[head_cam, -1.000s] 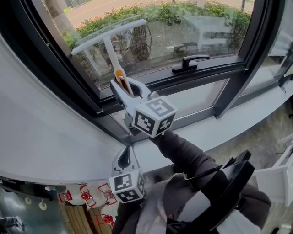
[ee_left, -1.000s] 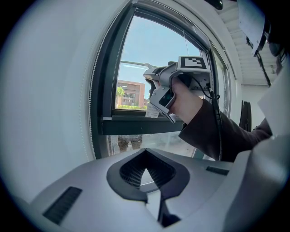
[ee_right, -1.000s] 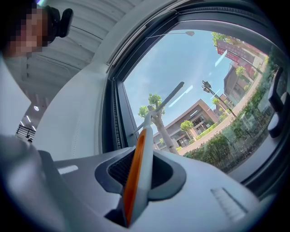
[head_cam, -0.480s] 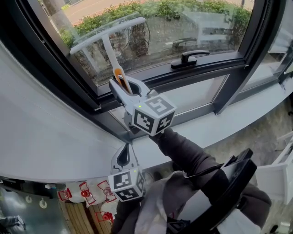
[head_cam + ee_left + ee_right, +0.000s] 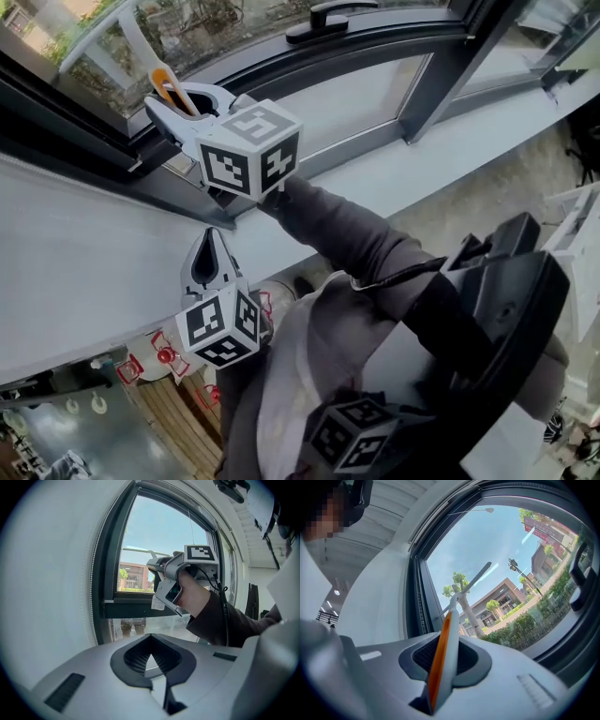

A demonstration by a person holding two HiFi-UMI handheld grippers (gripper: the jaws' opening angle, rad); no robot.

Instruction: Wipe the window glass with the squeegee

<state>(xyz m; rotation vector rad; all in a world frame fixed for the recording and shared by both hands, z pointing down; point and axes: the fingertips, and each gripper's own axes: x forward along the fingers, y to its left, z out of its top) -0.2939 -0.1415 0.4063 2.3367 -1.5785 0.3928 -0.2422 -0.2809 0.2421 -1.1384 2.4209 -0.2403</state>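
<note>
Orange-edged squeegee (image 5: 440, 658) sits in just-closing jaws of upward-tilted right gripper (image 5: 178, 99).

I can make out a black window handle (image 5: 314, 31) on the dark frame (image 5: 445, 80), with a pale sill (image 5: 487, 141) below. Outside are a brick building (image 5: 501, 602), hedges (image 5: 534, 625) and a streetlamp (image 5: 487, 510).

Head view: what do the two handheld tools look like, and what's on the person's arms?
Both the left tool and right tool are pale grey clamps with dark ribbed pads; each carries a white cube with black square markers. The sleeve is dark, a thin black cable along it. The right tool's jaws have just been closing on the squeegee.
</note>
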